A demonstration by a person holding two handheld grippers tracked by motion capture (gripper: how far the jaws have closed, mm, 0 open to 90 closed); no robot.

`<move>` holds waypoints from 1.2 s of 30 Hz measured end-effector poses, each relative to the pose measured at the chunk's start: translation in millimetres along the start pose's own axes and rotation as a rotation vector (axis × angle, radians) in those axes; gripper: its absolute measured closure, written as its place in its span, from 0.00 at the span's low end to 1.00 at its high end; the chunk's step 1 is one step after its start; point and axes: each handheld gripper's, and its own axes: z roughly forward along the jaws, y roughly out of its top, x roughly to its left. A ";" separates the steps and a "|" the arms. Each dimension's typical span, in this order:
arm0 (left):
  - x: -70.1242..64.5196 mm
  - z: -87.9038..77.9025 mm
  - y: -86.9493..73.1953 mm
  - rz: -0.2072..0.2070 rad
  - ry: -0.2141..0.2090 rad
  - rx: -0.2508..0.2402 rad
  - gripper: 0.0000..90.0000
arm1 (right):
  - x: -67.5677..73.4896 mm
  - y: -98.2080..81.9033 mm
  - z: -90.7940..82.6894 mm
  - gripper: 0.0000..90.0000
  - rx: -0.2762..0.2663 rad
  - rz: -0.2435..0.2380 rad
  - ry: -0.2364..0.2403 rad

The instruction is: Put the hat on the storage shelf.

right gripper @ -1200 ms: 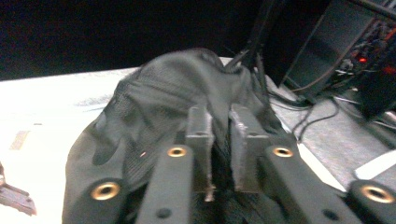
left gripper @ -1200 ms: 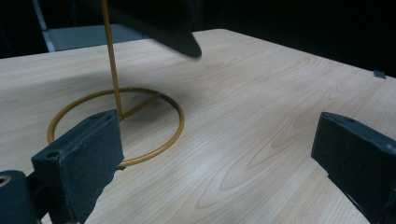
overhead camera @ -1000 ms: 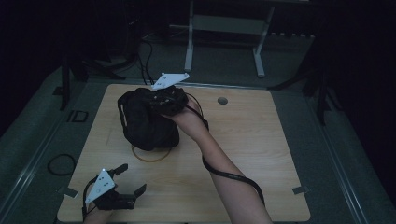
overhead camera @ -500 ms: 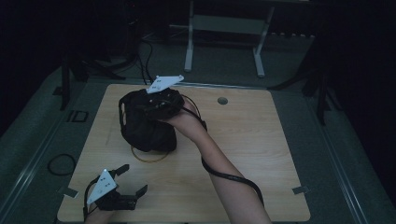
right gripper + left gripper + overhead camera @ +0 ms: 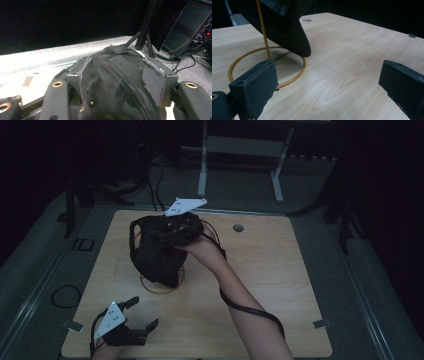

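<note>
- The light wood-grain rectangular table (image 5: 280, 285) lies under both grippers, with a small round grey grommet (image 5: 238, 227) set in it beyond the right gripper.
- The black mesh-fabric cap (image 5: 155, 255) hangs on a thin gold wire stand (image 5: 264, 37); in the right gripper view its crown sits between the 2 jaws, which press into the fabric from either side.
- The stand's gold ring base (image 5: 294, 72) rests flat on the table, just beyond the left gripper's jaws; the cap's brim tip hangs above that ring.
- The right gripper (image 5: 120, 82) grips the cap's crown, its jaws partly closed with the fabric bunched between them.
- The left gripper (image 5: 329, 85) is low over the table's near edge, well apart from the cap, jaws spread wide with nothing between them.
</note>
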 end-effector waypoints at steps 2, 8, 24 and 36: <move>-0.6 0.6 -0.1 -0.002 -0.001 -0.003 0.03 | -1.6 -1.2 -3.2 0.42 -0.006 0.010 -0.004; -2.0 1.1 -0.6 0.000 -0.003 -0.002 0.03 | -3.4 -8.7 -11.1 0.36 -0.013 0.032 0.010; -3.7 1.0 -1.1 0.000 -0.009 -0.002 0.03 | -13.3 -51.9 -39.6 0.17 -0.044 0.073 0.033; -3.6 4.0 -4.0 -0.012 -0.008 0.007 0.03 | -17.8 -89.3 -56.9 0.15 -0.034 0.049 -0.014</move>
